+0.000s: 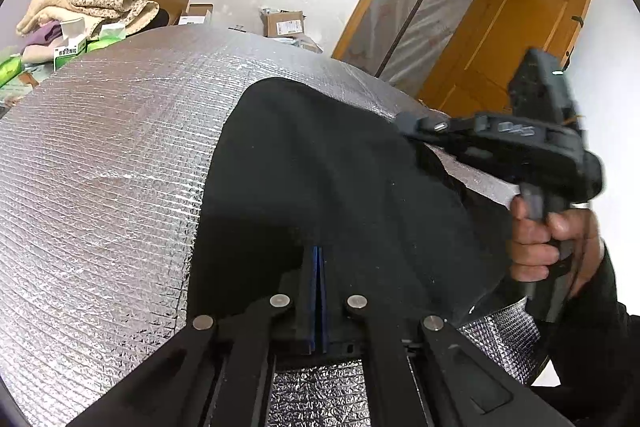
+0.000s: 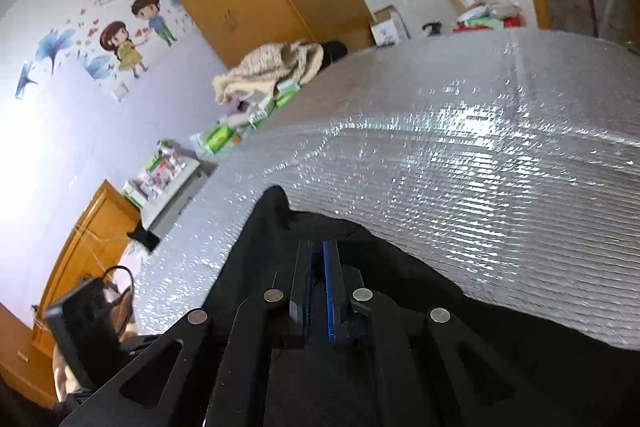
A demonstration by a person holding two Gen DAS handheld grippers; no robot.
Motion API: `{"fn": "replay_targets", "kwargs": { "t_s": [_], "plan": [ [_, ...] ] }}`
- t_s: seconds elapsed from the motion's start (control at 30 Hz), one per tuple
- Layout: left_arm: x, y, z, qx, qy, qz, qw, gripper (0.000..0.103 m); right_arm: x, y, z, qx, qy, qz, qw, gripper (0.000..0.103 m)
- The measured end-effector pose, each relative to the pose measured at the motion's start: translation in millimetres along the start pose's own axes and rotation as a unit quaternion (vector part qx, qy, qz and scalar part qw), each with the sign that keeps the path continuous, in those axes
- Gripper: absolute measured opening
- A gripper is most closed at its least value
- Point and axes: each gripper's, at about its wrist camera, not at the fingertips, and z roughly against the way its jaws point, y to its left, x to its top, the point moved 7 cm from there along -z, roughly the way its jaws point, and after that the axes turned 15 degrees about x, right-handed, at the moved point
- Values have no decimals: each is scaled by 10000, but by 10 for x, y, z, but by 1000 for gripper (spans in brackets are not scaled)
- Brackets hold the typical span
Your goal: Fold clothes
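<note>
Partly hidden under both tools, the black fabric garment (image 1: 320, 163) lies on the silver quilted foil mat (image 1: 100, 167), its near edge cut off by the frame. Left gripper (image 1: 319, 255) is pressed together, pinching the dark cloth; right gripper (image 2: 318, 251) shows a narrow slit between its blue-lined fingers, and whether cloth sits in it is hard to make out. Beyond the mat: a beige fleecy blanket (image 1: 92, 3), green boxes (image 1: 100, 43), orange wooden door (image 1: 520, 39).
</note>
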Motion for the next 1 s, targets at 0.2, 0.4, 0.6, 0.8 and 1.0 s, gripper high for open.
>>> {"fn": "replay_targets", "kwargs": {
  "t_s": [0.2, 0.4, 0.6, 0.8, 1.0],
  "plan": [
    [13, 18, 28, -44, 27, 5, 10000, 2, -65, -328, 20, 169, -161, -820, 9964, 0],
    [133, -2, 124, 27, 25, -59, 10000, 2, -105, -222, 325, 45, -425, -706, 9966, 2],
    [209, 157, 36, 356, 53, -2, 9994, 2, -187, -375, 490, 128, -592, -1037, 9928, 0],
    [168, 230, 85, 312, 5, 137, 9994, 2, -314, -389, 782, 142, -764, -1179, 9900, 2],
    [193, 103, 176, 224, -131, 17, 9997, 2, -705, 18, 1029, 359, -488, -597, 9964, 5]
  ]
}}
